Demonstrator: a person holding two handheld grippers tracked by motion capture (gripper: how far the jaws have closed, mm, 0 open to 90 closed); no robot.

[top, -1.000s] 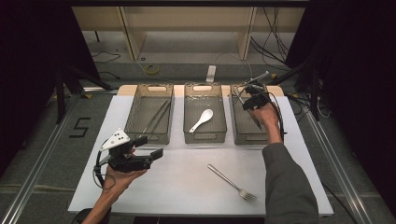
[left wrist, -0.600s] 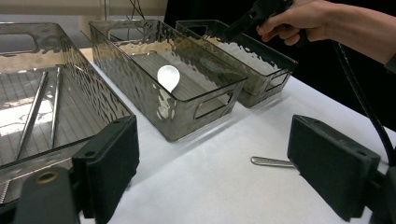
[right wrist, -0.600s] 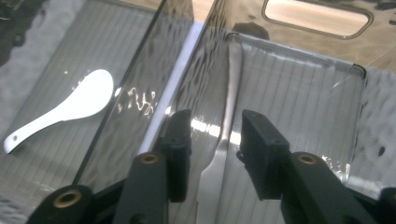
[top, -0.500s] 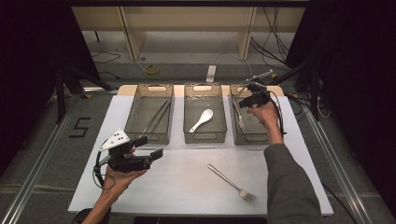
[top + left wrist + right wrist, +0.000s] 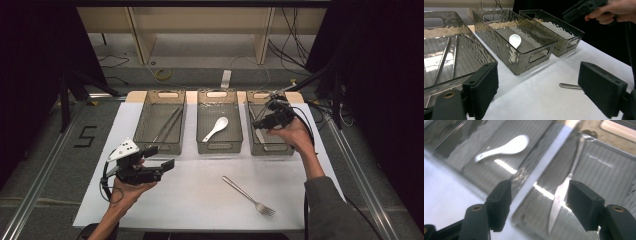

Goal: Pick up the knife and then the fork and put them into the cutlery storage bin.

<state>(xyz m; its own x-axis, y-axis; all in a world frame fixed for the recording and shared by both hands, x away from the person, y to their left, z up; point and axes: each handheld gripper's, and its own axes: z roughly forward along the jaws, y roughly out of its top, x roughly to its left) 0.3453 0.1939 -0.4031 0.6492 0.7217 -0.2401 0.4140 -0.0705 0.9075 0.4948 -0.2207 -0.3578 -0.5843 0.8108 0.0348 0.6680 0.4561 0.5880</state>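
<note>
Three smoky clear bins stand in a row at the far side of the white table sheet. My right gripper [image 5: 260, 123] [image 5: 539, 202] hovers over the right bin [image 5: 272, 149]. Its jaws have just been opening and stand apart with nothing between them. A knife [image 5: 556, 201] lies on that bin's floor beneath them. A white spoon [image 5: 217, 128] [image 5: 504, 147] [image 5: 514, 40] rests in the middle bin [image 5: 220, 147]. My left gripper [image 5: 160, 156] [image 5: 541, 87] is open and empty, held level above the sheet at the near left. A metal fork [image 5: 248, 195] lies on the sheet at the near right.
The left bin [image 5: 157, 145] holds a pair of metal chopsticks [image 5: 167, 125] [image 5: 445, 57]. The fork's handle end [image 5: 570, 86] shows between my left jaws, farther off. Cables trail from both grippers. Dark floor, rails and shelf legs surround the table.
The right hand has drawn back from the far end of the right bin toward its near end and risen a little. The left hand has stayed where it was.
</note>
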